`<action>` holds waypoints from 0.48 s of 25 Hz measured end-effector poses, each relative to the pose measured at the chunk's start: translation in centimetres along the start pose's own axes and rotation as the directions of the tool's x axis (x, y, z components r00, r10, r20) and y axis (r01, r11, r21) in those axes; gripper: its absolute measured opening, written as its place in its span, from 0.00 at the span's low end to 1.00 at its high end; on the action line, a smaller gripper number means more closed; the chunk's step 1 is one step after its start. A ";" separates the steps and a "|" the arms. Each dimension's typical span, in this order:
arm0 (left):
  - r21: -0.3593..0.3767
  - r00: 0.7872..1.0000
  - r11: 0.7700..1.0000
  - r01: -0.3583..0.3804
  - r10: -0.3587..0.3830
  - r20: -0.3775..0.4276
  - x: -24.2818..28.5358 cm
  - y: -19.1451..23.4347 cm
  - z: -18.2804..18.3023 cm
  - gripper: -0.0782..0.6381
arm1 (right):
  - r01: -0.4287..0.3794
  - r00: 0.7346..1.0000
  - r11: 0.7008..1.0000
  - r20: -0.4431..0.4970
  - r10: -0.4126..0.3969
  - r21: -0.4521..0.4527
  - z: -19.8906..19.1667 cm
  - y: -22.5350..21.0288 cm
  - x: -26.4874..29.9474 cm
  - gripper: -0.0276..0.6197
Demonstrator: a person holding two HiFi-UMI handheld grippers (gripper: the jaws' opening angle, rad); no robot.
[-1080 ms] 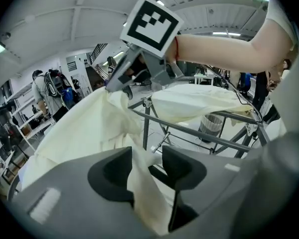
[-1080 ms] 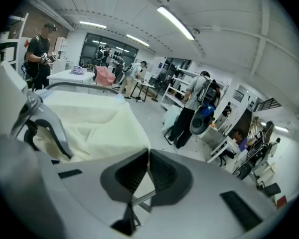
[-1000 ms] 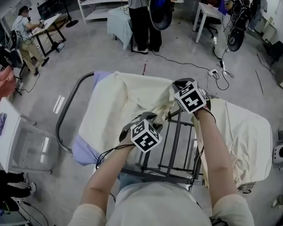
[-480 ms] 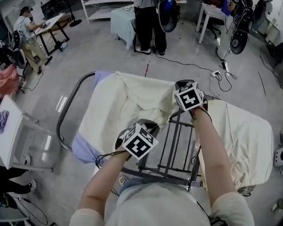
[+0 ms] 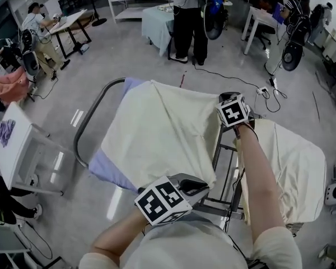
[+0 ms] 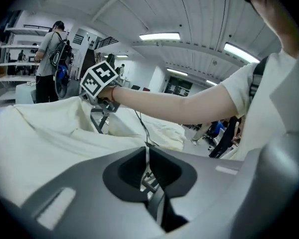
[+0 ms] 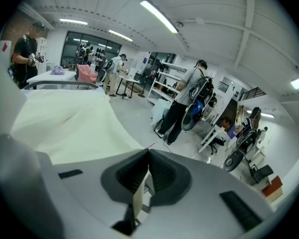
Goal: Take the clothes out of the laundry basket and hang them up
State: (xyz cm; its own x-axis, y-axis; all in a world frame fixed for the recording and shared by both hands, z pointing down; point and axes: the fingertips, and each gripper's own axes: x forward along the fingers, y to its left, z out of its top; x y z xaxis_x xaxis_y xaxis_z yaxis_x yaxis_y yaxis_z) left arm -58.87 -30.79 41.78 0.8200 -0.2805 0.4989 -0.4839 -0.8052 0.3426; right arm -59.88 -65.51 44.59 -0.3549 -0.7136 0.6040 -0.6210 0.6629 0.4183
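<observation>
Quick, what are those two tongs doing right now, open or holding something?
Left tongs: just closed, shut on a corner of the cream sheet.
Right tongs: shut on the same sheet's far edge.

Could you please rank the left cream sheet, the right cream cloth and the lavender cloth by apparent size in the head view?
1. cream sheet, spread on the left.
2. cream cloth on the right.
3. lavender cloth, mostly covered by the sheet.
</observation>
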 end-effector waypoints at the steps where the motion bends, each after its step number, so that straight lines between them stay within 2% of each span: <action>1: 0.002 1.000 1.000 0.003 -0.003 -0.002 -0.5 -0.4 -0.1 0.15 | 0.006 1.000 1.000 -0.004 -0.006 -0.007 0.1 0.1 0.0 0.05; 4: 0.036 0.998 0.999 -0.013 0.015 -0.056 -0.6 -1.0 -1.7 0.16 | 0.007 1.000 1.000 -0.019 -0.007 -0.001 -0.3 0.6 0.3 0.05; 7: 0.057 0.994 0.998 -0.026 0.031 -0.107 -0.1 -1.7 -3.9 0.16 | 0.016 1.000 0.998 -0.020 -0.015 0.054 -1.0 0.5 0.3 0.05; 9: 0.064 0.993 0.998 -0.007 0.015 -0.118 -0.1 -2.5 -5.0 0.18 | 0.031 0.999 0.996 -0.031 -0.028 0.087 -1.6 0.3 0.2 0.05; 10: 0.063 0.993 0.998 0.029 -0.021 -0.117 -0.1 -3.3 -5.3 0.26 | 0.044 0.999 0.994 -0.037 -0.040 0.101 -1.8 0.1 0.0 0.05; 11: 0.054 0.991 0.995 0.078 -0.071 -0.109 -0.1 -4.3 -5.4 0.43 | 0.059 0.998 0.992 -0.040 -0.054 0.116 -2.0 -0.2 -0.2 0.07; 12: 0.040 0.988 0.992 0.121 -0.117 -0.099 -0.1 -5.3 -5.6 0.54 | 0.071 0.997 0.989 -0.041 -0.066 0.132 -2.2 -0.4 -0.5 0.13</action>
State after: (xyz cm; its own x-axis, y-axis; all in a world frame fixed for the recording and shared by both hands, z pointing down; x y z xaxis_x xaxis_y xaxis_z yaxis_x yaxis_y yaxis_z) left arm -58.07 -23.55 44.36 0.8364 -0.1313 0.5321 -0.3685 -0.8533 0.3688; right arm -57.93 -64.90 45.58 -0.2843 -0.7461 0.6021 -0.7313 0.5749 0.3670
